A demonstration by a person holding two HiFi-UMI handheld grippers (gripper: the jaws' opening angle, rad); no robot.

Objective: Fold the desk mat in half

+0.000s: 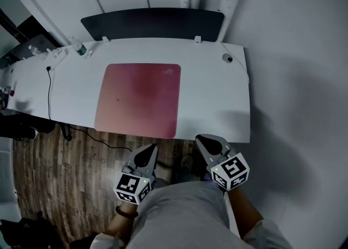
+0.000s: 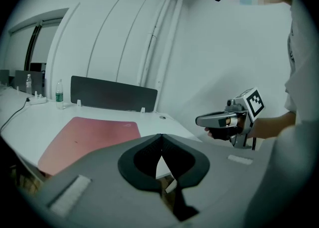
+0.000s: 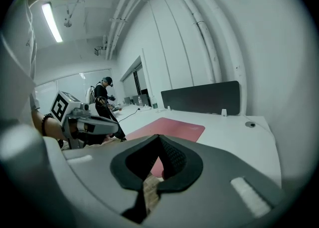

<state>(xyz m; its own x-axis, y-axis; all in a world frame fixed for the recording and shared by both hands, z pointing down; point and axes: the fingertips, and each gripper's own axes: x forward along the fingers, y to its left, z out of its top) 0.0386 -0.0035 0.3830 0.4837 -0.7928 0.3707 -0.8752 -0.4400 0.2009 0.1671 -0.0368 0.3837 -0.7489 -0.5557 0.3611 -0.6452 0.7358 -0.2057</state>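
A pink-red desk mat (image 1: 138, 100) lies flat and unfolded on the white desk (image 1: 217, 95); it also shows as a pink sheet (image 2: 89, 135) in the left gripper view and further off (image 3: 172, 128) in the right gripper view. My left gripper (image 1: 144, 156) hangs in front of the desk's near edge, below the mat's near left part, jaws shut on nothing. My right gripper (image 1: 210, 146) is level with it, below the mat's near right corner, also shut and empty. Neither touches the mat.
A dark divider panel (image 1: 152, 23) stands along the desk's far edge. A water bottle (image 1: 79, 48) and a power strip with a black cable (image 1: 49, 87) sit at the far left. Wooden floor (image 1: 60, 172) lies below the desk. Another person (image 3: 103, 97) stands far off.
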